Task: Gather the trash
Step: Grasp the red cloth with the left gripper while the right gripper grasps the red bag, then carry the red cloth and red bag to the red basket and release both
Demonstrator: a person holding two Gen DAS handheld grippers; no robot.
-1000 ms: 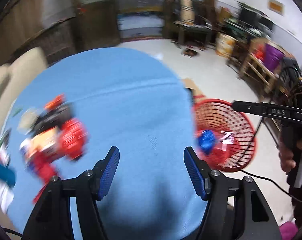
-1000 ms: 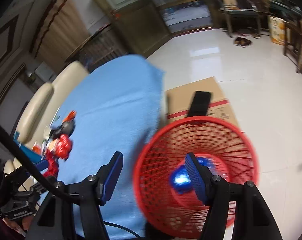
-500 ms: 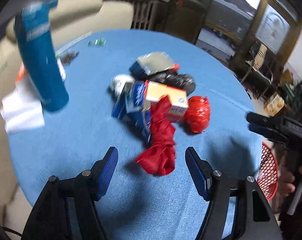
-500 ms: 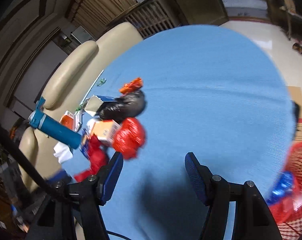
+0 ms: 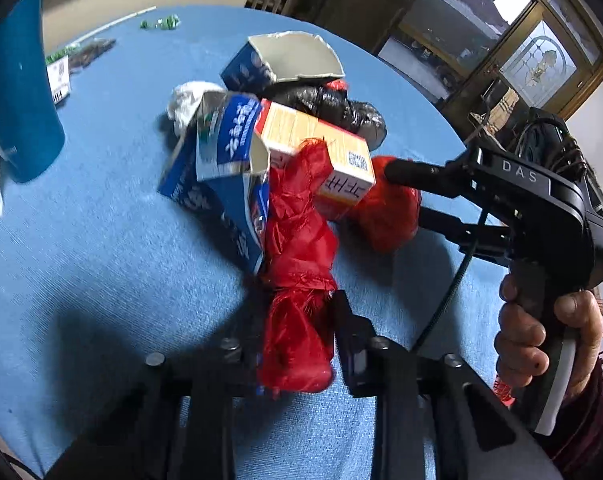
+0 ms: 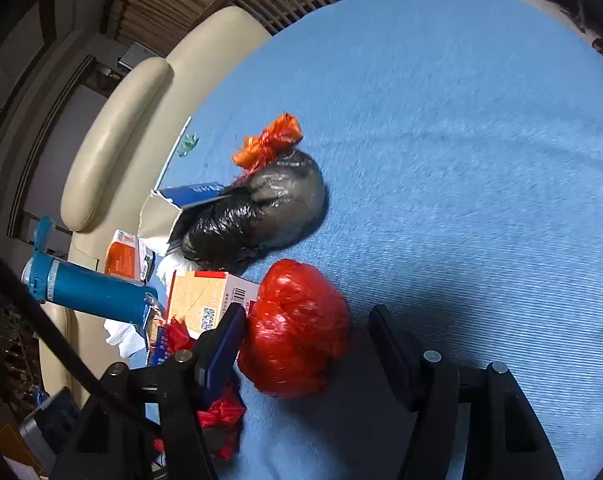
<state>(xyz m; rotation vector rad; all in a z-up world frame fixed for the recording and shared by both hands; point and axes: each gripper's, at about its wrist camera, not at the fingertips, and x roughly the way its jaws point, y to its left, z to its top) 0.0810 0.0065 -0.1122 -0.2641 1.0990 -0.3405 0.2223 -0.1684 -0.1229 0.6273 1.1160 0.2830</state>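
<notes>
Left wrist view: the left tool (image 5: 297, 332) has its jaws closing, nearly together, on the near end of a long crumpled red plastic bag (image 5: 297, 240) that lies on the round blue-clothed desk (image 5: 101, 260); both pads press its sides. The bag runs toward 12 o'clock, under a tan and orange cardboard box (image 5: 317, 148) and beside a torn blue and white carton (image 5: 225, 160). At 2 o'clock the right tool (image 5: 401, 196), held in a person's hand (image 5: 541, 336), reaches a rounded red plastic bundle (image 5: 389, 216). A knotted black plastic bag (image 5: 341, 108) lies behind the box.

Right wrist view: the right tool (image 6: 305, 344) stands about half open, jaws closing, with the rounded red bundle (image 6: 297, 328) between them; the left finger (image 6: 221, 348) touches it, the right finger stands clear. The black bag (image 6: 261, 208) lies at 12 o'clock, a blue cylindrical bottle (image 6: 89, 292) at 9 o'clock.
</notes>
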